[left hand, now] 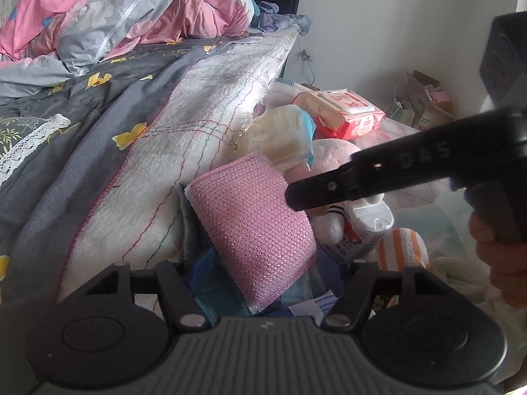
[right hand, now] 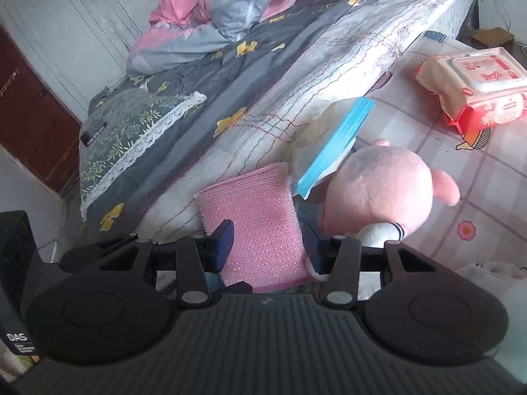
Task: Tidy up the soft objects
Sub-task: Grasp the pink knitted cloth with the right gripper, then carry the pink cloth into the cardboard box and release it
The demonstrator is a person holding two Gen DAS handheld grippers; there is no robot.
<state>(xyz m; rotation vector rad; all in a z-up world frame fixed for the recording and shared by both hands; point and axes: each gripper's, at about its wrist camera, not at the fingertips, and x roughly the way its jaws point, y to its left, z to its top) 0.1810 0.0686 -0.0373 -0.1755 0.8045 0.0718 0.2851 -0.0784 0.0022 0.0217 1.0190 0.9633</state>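
Note:
A pink mesh scouring sponge (left hand: 253, 227) leans upright against the side of the bed, over a grey fabric bin (left hand: 189, 227). My left gripper (left hand: 263, 283) is open, its blue fingers on either side of the sponge's lower end. My right gripper (right hand: 268, 243) is open too, with its blue fingertips (right hand: 224, 243) to each side of the same sponge (right hand: 260, 227). The right gripper's body (left hand: 378, 171) crosses the left wrist view. A pink plush pig (right hand: 382, 187) lies just right of the sponge.
A bed with a grey flowered sheet (left hand: 108, 131) and a pink quilt (left hand: 131, 10) fills the left. A pack with a blue edge (right hand: 336, 141), a red wet-wipes pack (right hand: 474, 89), a white bottle (left hand: 365, 227) and an orange striped cloth (left hand: 402, 250) lie around.

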